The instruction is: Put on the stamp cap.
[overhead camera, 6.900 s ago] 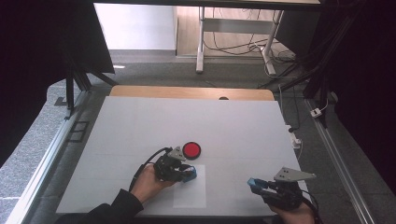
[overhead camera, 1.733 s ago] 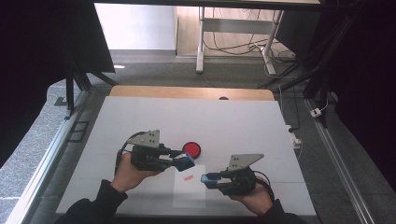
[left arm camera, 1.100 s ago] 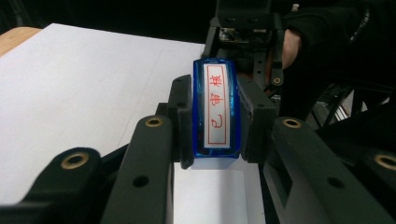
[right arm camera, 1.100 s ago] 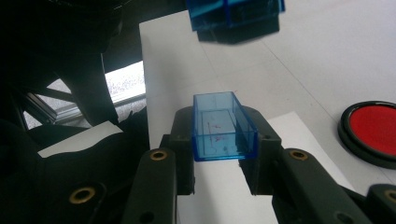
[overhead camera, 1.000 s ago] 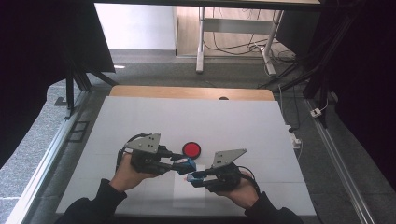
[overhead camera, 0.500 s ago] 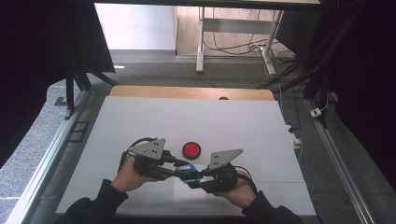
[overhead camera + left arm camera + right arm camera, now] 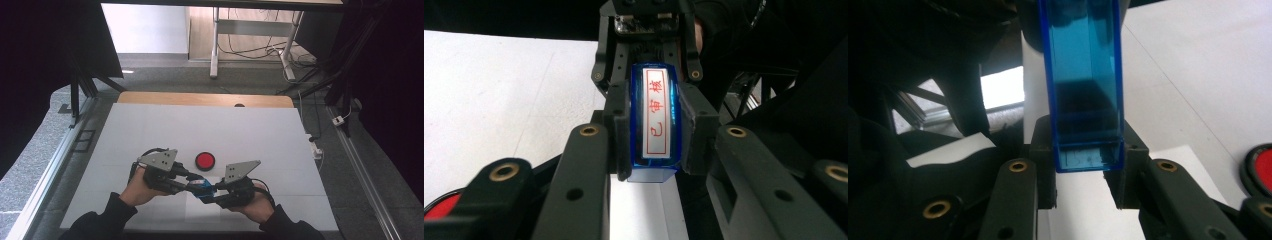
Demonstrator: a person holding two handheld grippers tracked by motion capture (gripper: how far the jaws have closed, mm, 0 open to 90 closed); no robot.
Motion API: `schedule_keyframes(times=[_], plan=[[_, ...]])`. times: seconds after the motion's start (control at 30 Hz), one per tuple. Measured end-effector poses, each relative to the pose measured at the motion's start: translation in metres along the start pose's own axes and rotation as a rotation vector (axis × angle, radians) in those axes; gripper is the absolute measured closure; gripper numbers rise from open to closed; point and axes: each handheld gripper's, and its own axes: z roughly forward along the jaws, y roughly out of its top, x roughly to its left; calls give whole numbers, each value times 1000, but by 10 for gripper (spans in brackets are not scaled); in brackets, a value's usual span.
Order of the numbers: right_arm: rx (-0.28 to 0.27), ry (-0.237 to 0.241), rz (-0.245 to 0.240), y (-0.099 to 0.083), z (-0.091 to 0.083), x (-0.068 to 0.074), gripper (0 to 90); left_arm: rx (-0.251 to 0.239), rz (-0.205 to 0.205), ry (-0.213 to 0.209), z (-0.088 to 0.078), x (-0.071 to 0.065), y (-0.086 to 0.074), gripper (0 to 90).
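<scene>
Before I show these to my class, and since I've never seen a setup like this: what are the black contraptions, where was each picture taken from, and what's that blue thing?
No robot here: a person holds a hand-held gripper in each hand, a two-jaw clamp with its own camera. The high view looks down on the white table. There the left gripper and right gripper meet nose to nose. The other two pictures come from the grippers' cameras, each looking along its own black jaws. Both grippers are shut on one small blue stamp, clear blue plastic; the left gripper view shows its white face with red characters. It is held above a white sheet. Beyond it on the table lies a round red ink pad.
</scene>
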Motion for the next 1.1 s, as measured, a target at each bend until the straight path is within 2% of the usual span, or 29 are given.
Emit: schedule_keyframes(times=[0.4,0.6,0.97,1.1], plan=[[-40,10,-30,2,-4,4,694,-66,-38,-50,-1,2,-4,704],[-33,21,-34,1,-4,4,694,-63,-62,-67,1,4,-6,701],[-36,17,-4,-2,-2,1,675,-40,-81,-47,1,6,-4,701],[-40,1,2,-2,-1,1,602,-33,-83,-33,1,5,-2,701]])
